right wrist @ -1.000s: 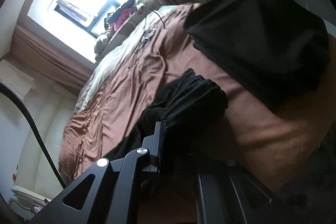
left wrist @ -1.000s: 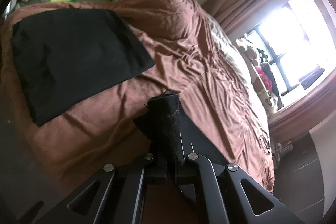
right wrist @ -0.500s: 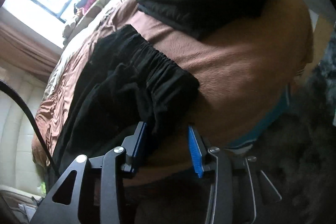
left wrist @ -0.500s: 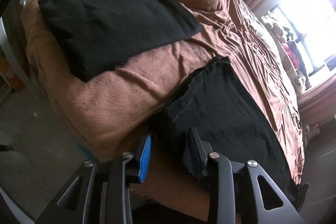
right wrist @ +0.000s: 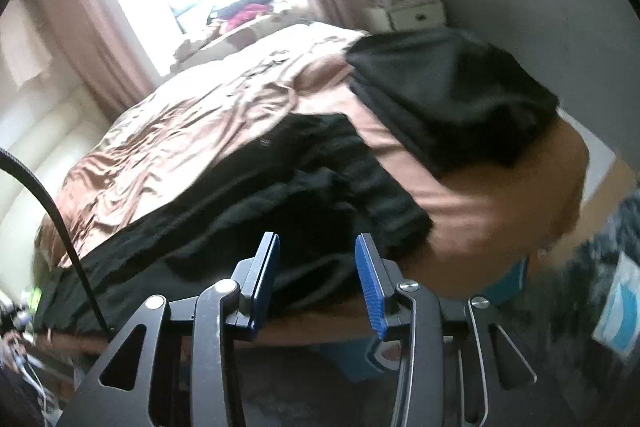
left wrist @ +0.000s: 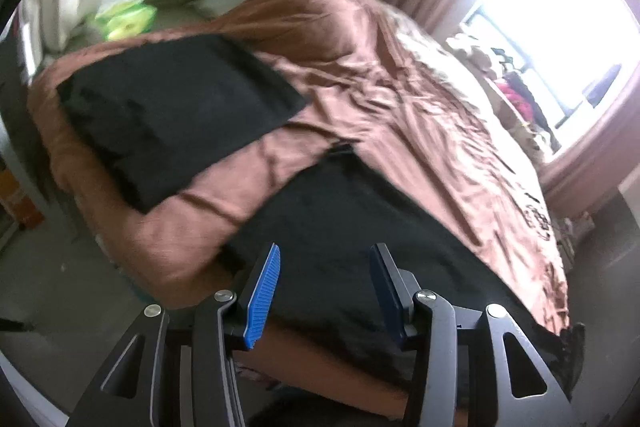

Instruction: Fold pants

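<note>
Black pants [left wrist: 360, 227] lie spread along the near edge of a bed with a brown cover [left wrist: 400, 99]. In the right wrist view the pants [right wrist: 248, 203] show a gathered elastic waistband toward the right. My left gripper [left wrist: 324, 263] hangs over the leg end; its jaws are opening and its blue pads [left wrist: 262, 291] grip nothing. My right gripper [right wrist: 316, 255] stands open just in front of the waistband end, pads apart from the cloth. The picture is blurred by motion.
A folded black garment [left wrist: 172, 115] lies at the bed's left end; a pile of dark clothes [right wrist: 448, 87] sits at the right end. A green tissue pack [left wrist: 128, 19] lies by the white headboard. A window with pink curtains [left wrist: 560, 27] is beyond the bed. A black cable [right wrist: 48, 203] crosses the right wrist view.
Both grippers were shut on the black pants, then let go and drew back from the bed edge. The pants now lie flat on the cover.
</note>
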